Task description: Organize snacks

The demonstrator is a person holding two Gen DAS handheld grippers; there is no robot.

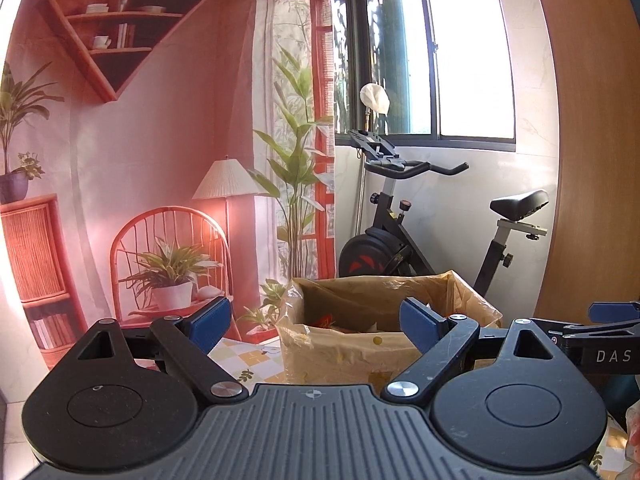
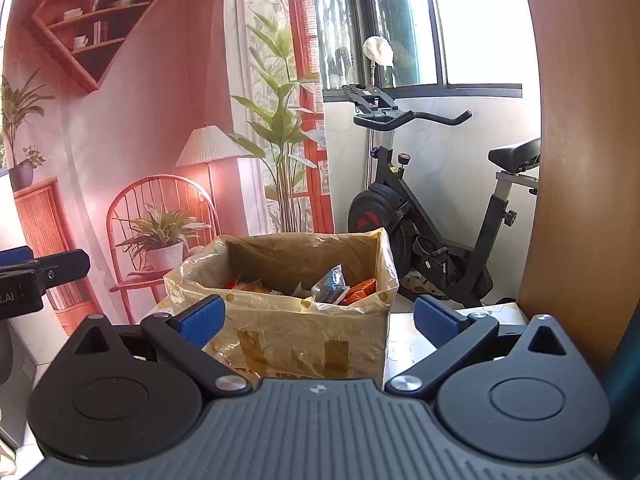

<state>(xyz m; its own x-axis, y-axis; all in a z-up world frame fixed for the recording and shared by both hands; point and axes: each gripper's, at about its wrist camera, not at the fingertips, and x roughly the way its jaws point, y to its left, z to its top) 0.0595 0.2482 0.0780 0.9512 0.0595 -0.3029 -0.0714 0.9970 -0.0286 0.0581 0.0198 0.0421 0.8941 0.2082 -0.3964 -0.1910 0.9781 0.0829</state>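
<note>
The snack packets (image 2: 340,286) lie loose inside the plastic-lined cardboard box (image 2: 304,340), which stands near the far right of the tabletop (image 2: 404,344), likely so both tools can reach in from above. The right tool (image 2: 320,316) and the left tool (image 1: 320,320) face the box with fingers spread wide and empty, seemingly ready to pick. An exercise bike (image 2: 432,216) stands beyond

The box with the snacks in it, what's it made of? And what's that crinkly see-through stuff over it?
The box looks like brown cardboard, matte, with strips of tape on its front. The crinkly liner looks like thin, glossy, yellowish plastic: it wrinkles, shines and lets the box show through. The snack packets inside look like shiny plastic or foil wrappers; which one is hard to tell.
</note>
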